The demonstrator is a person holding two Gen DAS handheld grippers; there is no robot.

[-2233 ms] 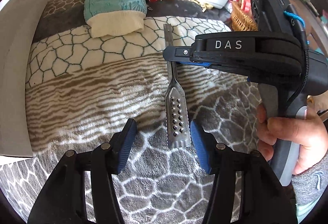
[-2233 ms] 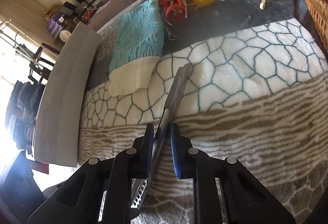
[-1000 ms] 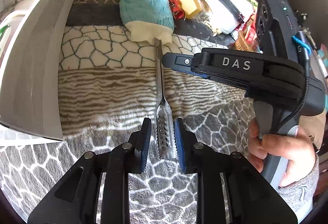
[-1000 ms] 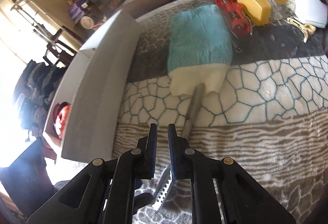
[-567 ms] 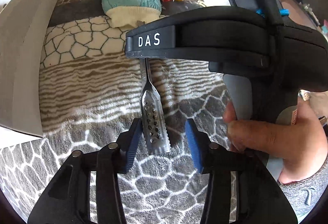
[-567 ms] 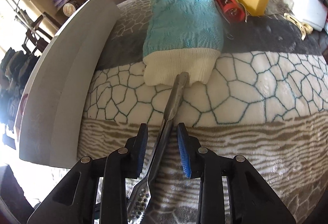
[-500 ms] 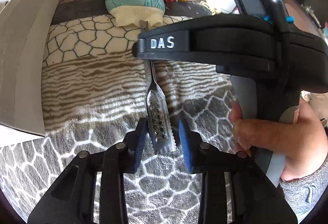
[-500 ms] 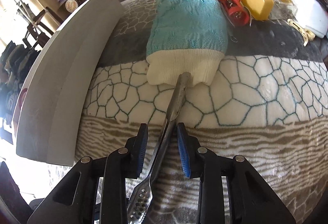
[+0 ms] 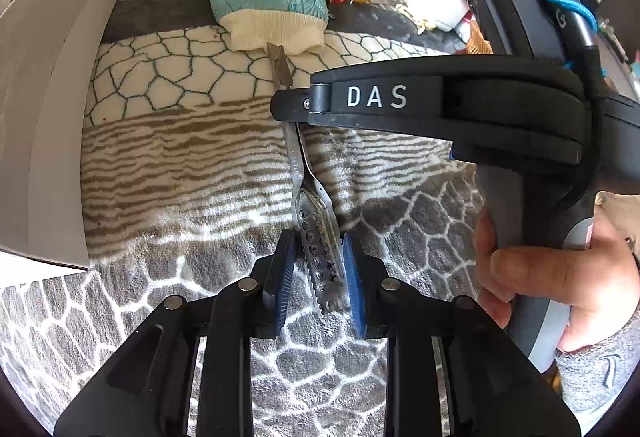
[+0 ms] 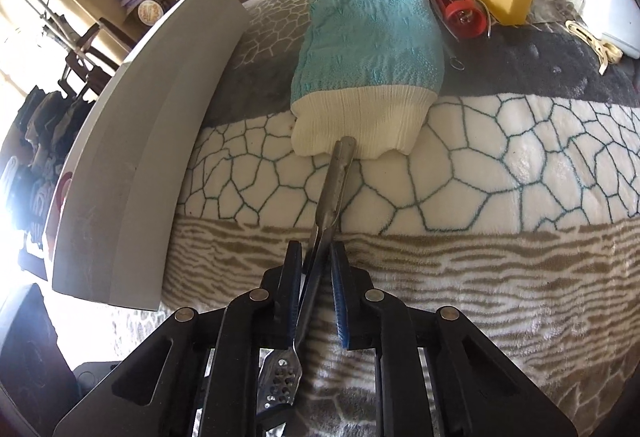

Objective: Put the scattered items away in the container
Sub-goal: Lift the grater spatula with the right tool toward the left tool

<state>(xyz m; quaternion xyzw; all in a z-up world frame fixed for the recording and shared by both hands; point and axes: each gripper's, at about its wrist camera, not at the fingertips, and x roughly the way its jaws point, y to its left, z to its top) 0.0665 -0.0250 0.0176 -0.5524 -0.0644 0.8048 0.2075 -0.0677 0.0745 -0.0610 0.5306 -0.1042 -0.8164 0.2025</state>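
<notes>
Since the frames of half a second ago, we have the right gripper (image 10: pixel 316 289) closing its jaws further, so that the blue pads now pinch the shank of the metal tongs (image 9: pixel 316 237) where before they stood clear of it on both sides. Working from the left: the grey container (image 9: pixel 60 117) stands at the left edge of the patterned blanket (image 9: pixel 180 165), well apart from the tongs; the left gripper (image 9: pixel 318 277) is clamped on the perforated scoop end; further right, the right gripper grips the two arms near mid-length. We judge that both holds are now secured, so the tongs are ready to be lifted and carried left to the container. Their long axis runs straight away from both cameras, scoop end nearest us, hinge end pointing at the teal and cream knitted hat (image 10: pixel 368 49) and touching or just short of its cuff.
</notes>
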